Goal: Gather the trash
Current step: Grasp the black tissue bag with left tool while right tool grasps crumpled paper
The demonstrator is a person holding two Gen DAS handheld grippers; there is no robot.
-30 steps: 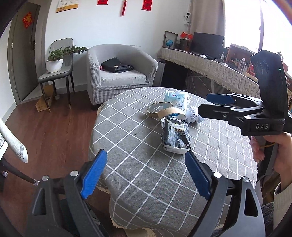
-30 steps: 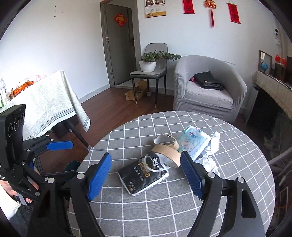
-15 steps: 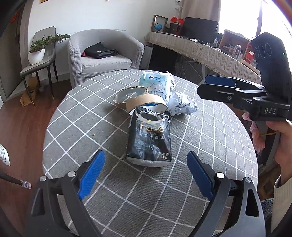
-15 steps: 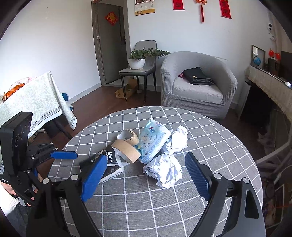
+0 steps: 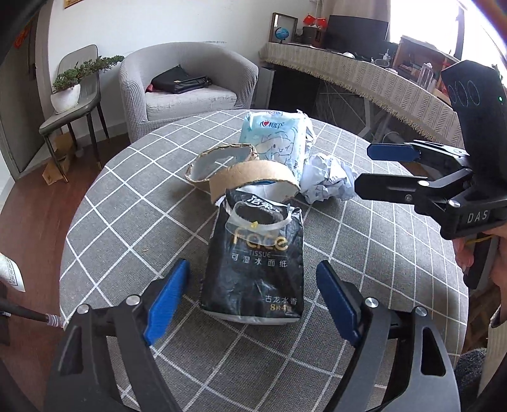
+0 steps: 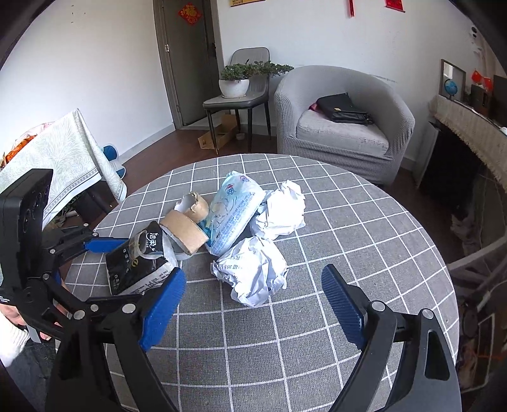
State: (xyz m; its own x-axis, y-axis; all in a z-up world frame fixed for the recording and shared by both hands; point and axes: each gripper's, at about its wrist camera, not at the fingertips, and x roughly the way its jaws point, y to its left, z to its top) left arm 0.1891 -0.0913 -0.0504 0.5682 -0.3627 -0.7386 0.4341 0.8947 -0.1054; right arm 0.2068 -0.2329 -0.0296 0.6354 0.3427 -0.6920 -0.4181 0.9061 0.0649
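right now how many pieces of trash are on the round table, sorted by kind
tissue packs: 2, the black pack and the light blue pack
cardboard tape rings: 2, the near ring and the torn ring behind it
crumpled white paper balls: 2, the near ball and the far ball
total: 6

Daylight from a bright window (image 5: 421,22) fell across white walls (image 6: 104,73), a dark wood floor (image 6: 149,158), a grey armchair (image 6: 342,126) holding a black bag (image 6: 343,109), a chair (image 6: 240,98) bearing a potted plant (image 6: 236,80), a grey door (image 6: 190,60) and the round checked tabletop (image 6: 364,241).
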